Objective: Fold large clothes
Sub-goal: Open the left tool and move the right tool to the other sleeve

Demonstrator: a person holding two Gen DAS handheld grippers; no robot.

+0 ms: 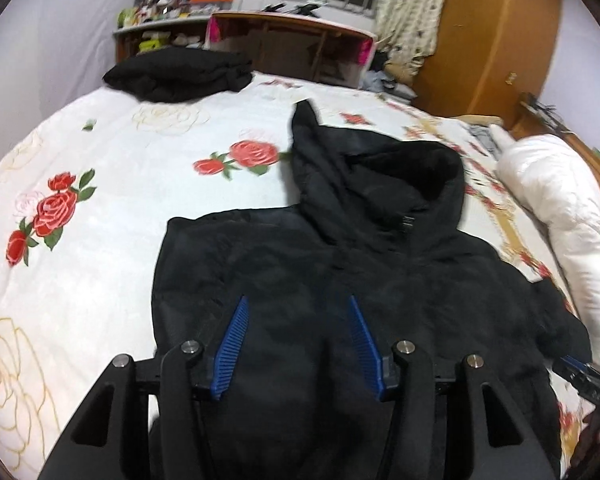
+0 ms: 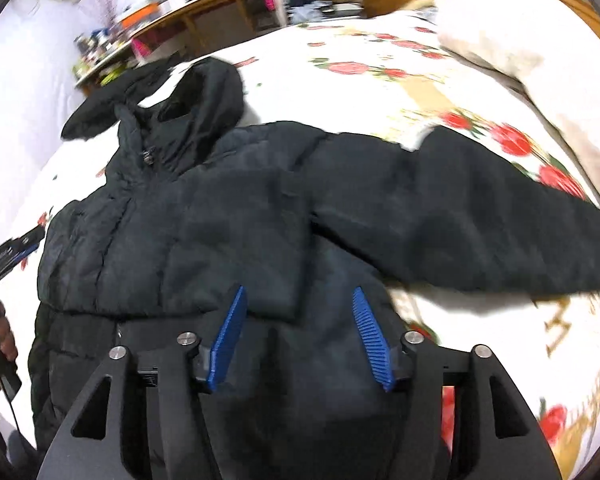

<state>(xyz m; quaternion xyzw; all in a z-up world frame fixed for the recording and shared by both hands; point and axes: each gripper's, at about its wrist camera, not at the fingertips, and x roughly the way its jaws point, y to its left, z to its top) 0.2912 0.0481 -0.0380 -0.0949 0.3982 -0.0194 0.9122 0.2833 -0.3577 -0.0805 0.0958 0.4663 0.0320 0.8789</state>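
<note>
Your black puffer jacket (image 2: 228, 216) looked soft, bulky and slippery; both tongs (image 1: 296, 344) (image 2: 300, 336) hovered apart, empty, so pinching its outstretched sleeve (image 2: 480, 216) seemed best.

Both cams ride on the tongs and look steeply down along the blue fingers (image 1: 236, 344) from close above the bed (image 1: 112, 184). The left one faces the black jacket (image 1: 340, 264) toward its hood, the right one (image 2: 300, 216) leans over the outstretched sleeve. They share that jacket, the rose bedspread and the far shelves.
</note>
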